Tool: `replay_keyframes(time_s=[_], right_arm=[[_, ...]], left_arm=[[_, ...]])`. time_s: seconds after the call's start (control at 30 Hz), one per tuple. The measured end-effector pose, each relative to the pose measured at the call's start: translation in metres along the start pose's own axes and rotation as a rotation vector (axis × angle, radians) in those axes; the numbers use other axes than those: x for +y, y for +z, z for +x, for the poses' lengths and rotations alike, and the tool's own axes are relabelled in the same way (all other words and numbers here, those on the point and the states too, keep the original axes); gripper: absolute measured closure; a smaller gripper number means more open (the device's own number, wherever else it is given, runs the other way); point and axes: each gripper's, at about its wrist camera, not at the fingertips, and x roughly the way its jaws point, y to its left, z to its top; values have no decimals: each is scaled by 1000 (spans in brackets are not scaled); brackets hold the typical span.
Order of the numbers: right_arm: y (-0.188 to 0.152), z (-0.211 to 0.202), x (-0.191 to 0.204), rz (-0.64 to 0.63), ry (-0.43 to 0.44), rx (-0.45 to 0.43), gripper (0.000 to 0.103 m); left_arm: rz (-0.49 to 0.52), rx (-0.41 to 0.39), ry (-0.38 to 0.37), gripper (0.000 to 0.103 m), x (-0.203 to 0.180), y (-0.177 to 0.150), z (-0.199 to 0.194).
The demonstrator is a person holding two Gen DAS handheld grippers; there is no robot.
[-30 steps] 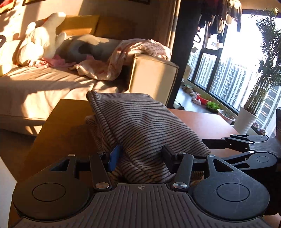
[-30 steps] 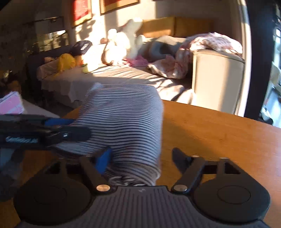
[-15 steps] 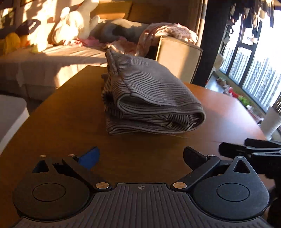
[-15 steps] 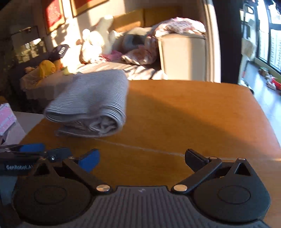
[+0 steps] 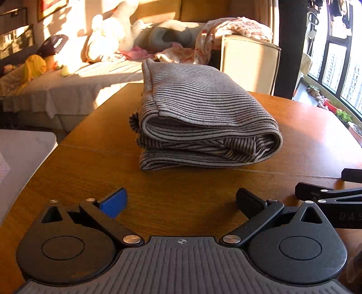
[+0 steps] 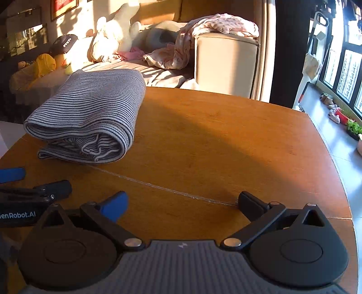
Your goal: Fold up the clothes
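The left gripper (image 5: pixel 181 201) and right gripper (image 6: pixel 182 202) gape wide, empty, near the folded striped garment (image 5: pixel 203 113) on the wooden worktop (image 6: pixel 226 140); a sofa (image 6: pixel 226 65) stands behind.

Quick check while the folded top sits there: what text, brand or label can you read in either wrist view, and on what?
"enRobot.AI", first letter cut off by the picture edge: on the left gripper's side, in the right wrist view.
"D A S", faint and cut off: on the right gripper's side, in the left wrist view.
Red framed picture on the wall: too blurred to read.
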Motion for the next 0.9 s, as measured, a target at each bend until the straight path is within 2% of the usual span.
replay_keyframes(time_s=[0.9], right_arm=[[-1,2,-4,3,1,-7,0]], left_arm=[[-2,-1,-2,0,0,-1,1]])
